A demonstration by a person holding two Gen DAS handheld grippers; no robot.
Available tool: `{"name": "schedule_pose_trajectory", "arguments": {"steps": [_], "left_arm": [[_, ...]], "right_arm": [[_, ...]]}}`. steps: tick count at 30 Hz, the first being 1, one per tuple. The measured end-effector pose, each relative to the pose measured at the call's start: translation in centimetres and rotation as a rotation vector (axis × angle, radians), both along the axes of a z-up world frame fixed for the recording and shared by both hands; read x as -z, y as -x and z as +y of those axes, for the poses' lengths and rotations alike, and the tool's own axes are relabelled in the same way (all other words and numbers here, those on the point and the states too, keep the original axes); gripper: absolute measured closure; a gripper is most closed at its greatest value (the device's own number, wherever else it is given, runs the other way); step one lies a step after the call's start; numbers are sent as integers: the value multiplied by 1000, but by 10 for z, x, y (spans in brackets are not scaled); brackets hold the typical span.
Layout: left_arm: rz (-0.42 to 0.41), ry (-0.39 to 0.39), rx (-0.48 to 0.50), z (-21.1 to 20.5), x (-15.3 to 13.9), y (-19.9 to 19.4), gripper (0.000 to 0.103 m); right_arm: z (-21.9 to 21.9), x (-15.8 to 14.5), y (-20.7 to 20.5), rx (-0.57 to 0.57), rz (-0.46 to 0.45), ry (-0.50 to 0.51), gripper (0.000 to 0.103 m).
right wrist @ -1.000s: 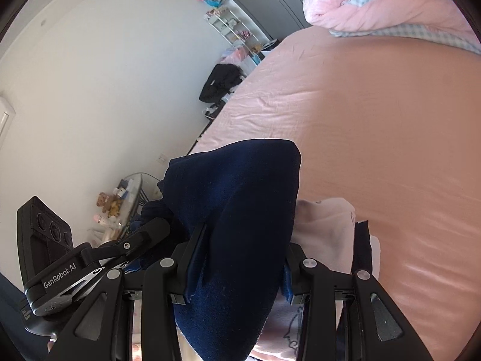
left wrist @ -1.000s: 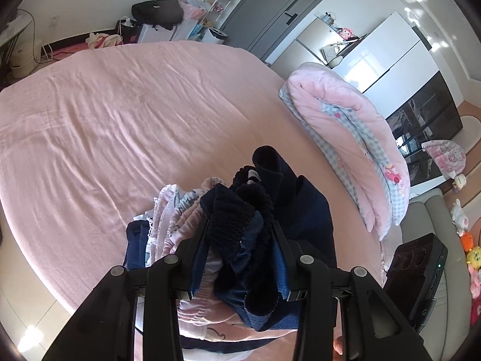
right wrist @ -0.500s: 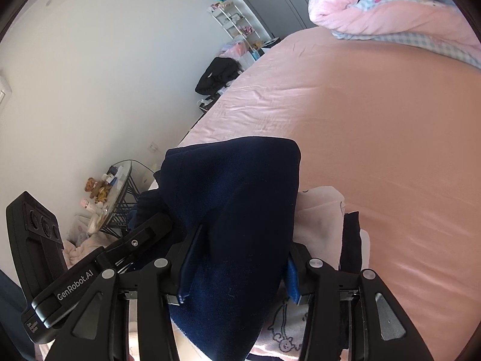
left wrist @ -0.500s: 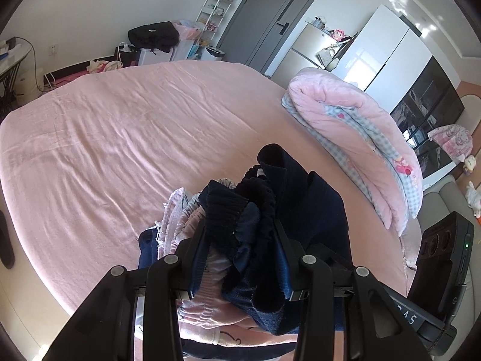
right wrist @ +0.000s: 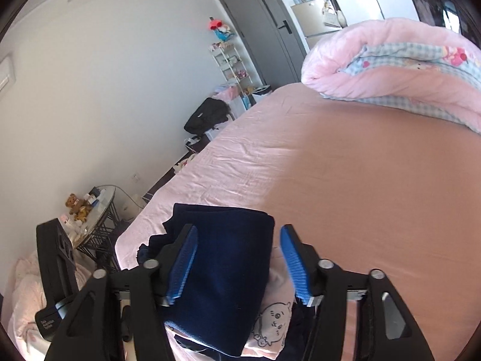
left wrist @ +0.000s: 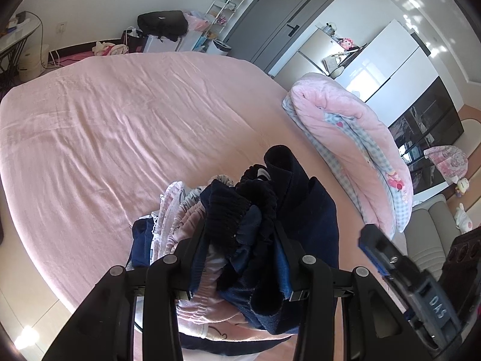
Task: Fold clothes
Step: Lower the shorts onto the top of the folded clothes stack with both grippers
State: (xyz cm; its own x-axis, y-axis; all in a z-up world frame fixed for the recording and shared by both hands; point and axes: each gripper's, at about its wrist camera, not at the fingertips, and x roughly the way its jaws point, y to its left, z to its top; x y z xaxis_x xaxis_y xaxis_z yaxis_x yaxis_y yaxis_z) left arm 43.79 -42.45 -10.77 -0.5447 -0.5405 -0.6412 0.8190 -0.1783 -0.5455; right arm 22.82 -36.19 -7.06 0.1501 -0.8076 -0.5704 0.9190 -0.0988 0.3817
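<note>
Left claw (left wrist: pixel 240 240) pinching navy garment (left wrist: pixel 303 210) | right claw (right wrist: pixel 237 258) closing, pads clear | rolled quilt (left wrist: pixel 354 150) beside

Left gripper (left wrist: pixel 240 240) jaws clamped; right gripper (right wrist: pixel 237 258) jaws closing, not yet gripping.

I'm in a home bedroom; a wide bed (left wrist: pixel 126 126) in a pink sheet fills my view; a rolled pink quilt (left wrist: pixel 354 150) lies along its far edge; grey door (left wrist: pixel 276 21), toy shelf (right wrist: pixel 231 60), tall wardrobe (left wrist: pixel 387 57) behind.
</note>
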Motion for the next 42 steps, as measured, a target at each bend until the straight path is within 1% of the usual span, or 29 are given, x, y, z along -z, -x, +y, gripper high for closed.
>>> {"name": "schedule_pose_trajectory", "arguments": {"steps": [2,3,5,6,7,10,12,13,16,18,19,22,24,27,30,32,33,35,38,40,42], "left_arm": [[9,11,1,5,-6,-2,66],[5,28,5,8,-11,-3,66],[-33,81,-3,17,-23,-3,66],[-56,114,-7,21,-30,-3,66],[-72,152,-9,26,-37,-3,66],[-115,253,-5,37,-59,1,66],[-107,291,31,38,-68,8,66],[-113,287,52,35,-68,13,66],[-222,203,80,16,-49,35,66],[-338,132,59,6,-27,44,66],[-344,133,50,5,-21,43,66],[-335,139,42,7,-20,38,66],[-301,140,57,9,-25,36,66],[-265,124,64,10,-31,34,66],[-223,107,58,8,-35,32,66],[-213,83,51,4,-34,32,66],[-209,79,50,4,-35,31,66],[-212,89,58,4,-36,32,66],[-245,94,59,6,-36,37,66],[-225,119,64,10,-40,35,66],[-209,126,64,12,-45,35,66]], "right_arm": [[-16,12,-17,-60,36,-51,59],[-23,21,-26,-77,58,-76,59],[-27,31,-36,-76,120,-95,59],[-27,33,-39,-75,134,-92,59],[-27,35,-40,-75,143,-90,59],[-29,36,-38,-77,132,-100,59],[-30,35,-36,-82,129,-105,59],[-30,35,-36,-85,126,-106,59],[-29,36,-34,-78,120,-107,58],[-28,37,-33,-74,113,-108,58],[-27,37,-32,-75,110,-109,58],[-23,37,-32,-95,130,-111,59],[-19,36,-30,-103,124,-100,59],[-15,33,-19,-80,77,-96,59],[-11,33,-4,-43,-1,-87,59],[-7,34,7,-15,-51,-82,59],[-6,35,12,4,-57,-86,59],[-4,37,22,38,-66,-94,59],[-4,44,28,44,-69,-122,58],[-3,48,30,44,-75,-128,58],[0,50,31,42,-83,-124,58]]}}
